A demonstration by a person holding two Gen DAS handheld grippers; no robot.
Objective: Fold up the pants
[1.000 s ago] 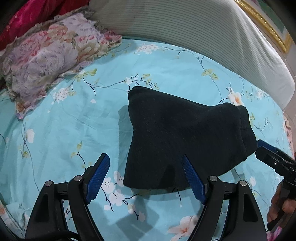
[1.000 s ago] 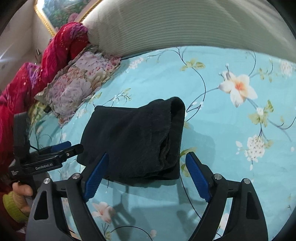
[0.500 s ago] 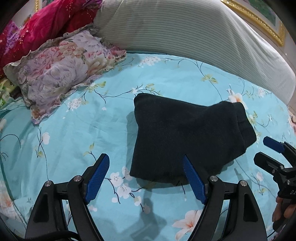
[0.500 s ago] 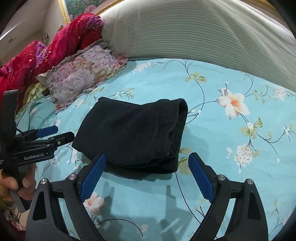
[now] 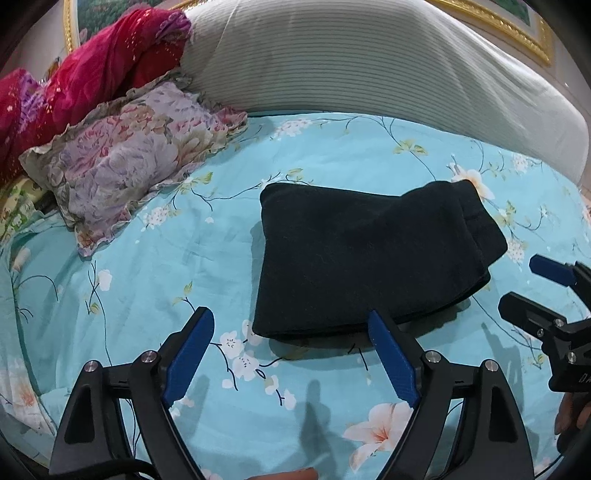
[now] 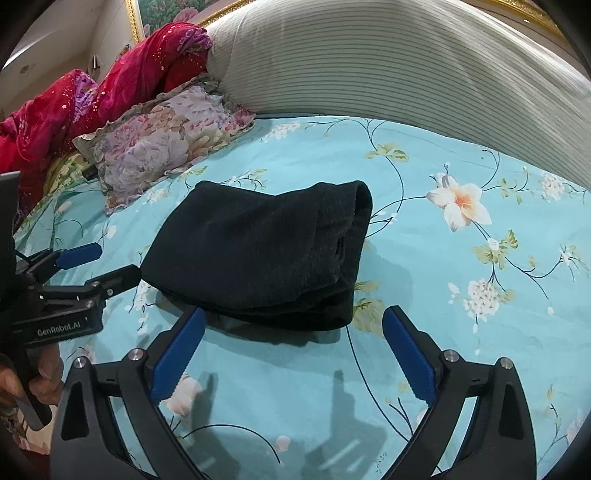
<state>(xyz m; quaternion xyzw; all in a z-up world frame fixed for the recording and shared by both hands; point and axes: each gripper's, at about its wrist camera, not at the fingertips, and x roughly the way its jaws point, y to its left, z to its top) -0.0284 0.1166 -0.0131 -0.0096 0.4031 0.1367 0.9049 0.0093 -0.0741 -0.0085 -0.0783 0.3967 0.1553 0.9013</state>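
Note:
The black pants (image 5: 365, 254) lie folded into a thick bundle on the turquoise floral bedsheet (image 5: 184, 258); they also show in the right wrist view (image 6: 258, 254). My left gripper (image 5: 291, 350) is open and empty, held just short of the bundle's near edge. My right gripper (image 6: 291, 347) is open and empty, also just short of the bundle. The right gripper appears at the right edge of the left wrist view (image 5: 535, 291), and the left gripper at the left of the right wrist view (image 6: 99, 262). Neither touches the pants.
A floral frilled pillow (image 5: 125, 162) lies at the back left. A red blanket (image 5: 92, 77) is piled behind it. A large striped grey bolster (image 5: 369, 70) runs along the back. A gold picture frame (image 5: 517, 33) hangs above.
Both grippers have drawn back and up from the folded pants, which now sit farther off in both views. The pants have not moved.

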